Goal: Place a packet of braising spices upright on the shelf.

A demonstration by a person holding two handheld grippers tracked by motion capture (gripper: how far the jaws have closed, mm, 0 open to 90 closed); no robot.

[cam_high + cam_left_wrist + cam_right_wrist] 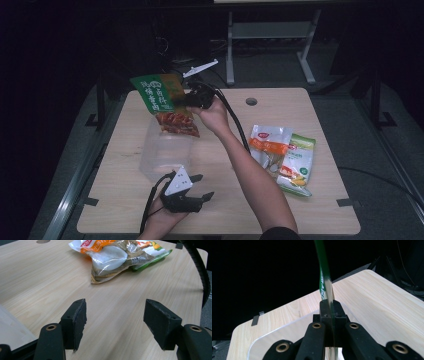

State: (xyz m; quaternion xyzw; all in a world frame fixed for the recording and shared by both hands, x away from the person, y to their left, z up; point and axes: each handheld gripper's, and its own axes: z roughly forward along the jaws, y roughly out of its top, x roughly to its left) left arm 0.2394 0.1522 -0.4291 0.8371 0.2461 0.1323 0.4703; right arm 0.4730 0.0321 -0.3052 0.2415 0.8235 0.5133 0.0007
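Near edge: your left gripper (192,192) rests on the table (325,210), jaws wide and empty, just beside the clear plastic bin (165,152); use it to steady the bin wall if it shifts. Farther out, your right gripper (192,98) has its jaws clamped tight on the snack packet (167,102), pinching its right edge. Packet hangs above the bin mouth, long axis tilted, green header up-left, red end down toward the bin. Judgement: centre the low end over the opening before releasing. Two more packets (282,157) lie well apart, at right.
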